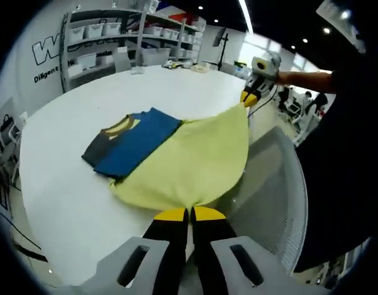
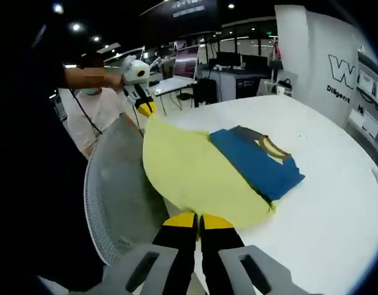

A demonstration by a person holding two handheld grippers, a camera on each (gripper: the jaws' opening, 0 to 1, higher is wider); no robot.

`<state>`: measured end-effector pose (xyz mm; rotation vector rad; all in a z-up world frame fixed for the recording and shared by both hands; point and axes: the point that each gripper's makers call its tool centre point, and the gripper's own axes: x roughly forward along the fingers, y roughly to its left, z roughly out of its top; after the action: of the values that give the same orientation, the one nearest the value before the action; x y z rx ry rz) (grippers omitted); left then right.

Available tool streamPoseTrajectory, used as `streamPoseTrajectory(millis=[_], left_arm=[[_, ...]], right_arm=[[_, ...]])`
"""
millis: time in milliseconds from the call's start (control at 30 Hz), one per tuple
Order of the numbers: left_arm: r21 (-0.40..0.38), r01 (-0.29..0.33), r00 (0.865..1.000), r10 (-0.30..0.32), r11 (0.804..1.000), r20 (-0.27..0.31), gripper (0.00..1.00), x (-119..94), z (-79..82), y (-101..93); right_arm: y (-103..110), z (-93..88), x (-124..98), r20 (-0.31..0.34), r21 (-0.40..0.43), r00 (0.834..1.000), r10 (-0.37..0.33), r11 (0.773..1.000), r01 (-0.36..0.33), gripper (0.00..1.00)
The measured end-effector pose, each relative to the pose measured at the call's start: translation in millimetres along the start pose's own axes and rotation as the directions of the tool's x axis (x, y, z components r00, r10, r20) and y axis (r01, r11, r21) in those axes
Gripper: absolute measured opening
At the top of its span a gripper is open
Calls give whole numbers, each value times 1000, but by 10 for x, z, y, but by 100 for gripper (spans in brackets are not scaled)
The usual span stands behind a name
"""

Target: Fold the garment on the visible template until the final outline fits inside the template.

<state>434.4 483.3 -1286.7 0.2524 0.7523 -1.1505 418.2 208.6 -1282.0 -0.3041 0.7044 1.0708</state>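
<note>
**Yellow hem lifted between two grippers**

The left gripper point(image 1: 189, 213) and right gripper point(image 2: 198, 218) are each pinching, jaws closed, the yellow hem of the yellow, blue and grey fabric garment point(image 1: 176, 153), which is lying partly folded on the round white table point(image 1: 84, 203). White storage bins point(image 1: 102, 27) are sitting on shelving beyond; contents unclear.

Left gripper point(image 1: 190, 213), yellow-tipped jaws closed, pinches the near hem of the yellow, blue and dark grey garment point(image 1: 176, 157). Right gripper point(image 1: 250, 97) grips the far corner, stretching yellow fabric above the round white table point(image 1: 66, 190).
</note>
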Motion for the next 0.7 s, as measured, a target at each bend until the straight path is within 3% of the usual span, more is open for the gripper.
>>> streamPoseTrajectory(millis=[100,133,167,333,700], left_arm=[[-33,28,999,-27,999,23,0,-104,170,-44],[1,31,999,-31,1000,36,0,-151,253,-65],[28,32,998,-34,999,52,0,-180,322,-76],[7,50,991,-50,999,127,0,-313,665,-29],[-122,36,974,-7,992,228,0,-290,940,438]], right_arm=[[17,175,-85,58,24,998,38,999,-40,0],[30,259,-131,88,27,994,61,998,-63,0],[14,296,-165,98,23,993,62,998,-65,0],[-237,497,-283,156,49,987,39,998,-48,0],[-770,705,-306,232,139,970,-68,990,36,0]])
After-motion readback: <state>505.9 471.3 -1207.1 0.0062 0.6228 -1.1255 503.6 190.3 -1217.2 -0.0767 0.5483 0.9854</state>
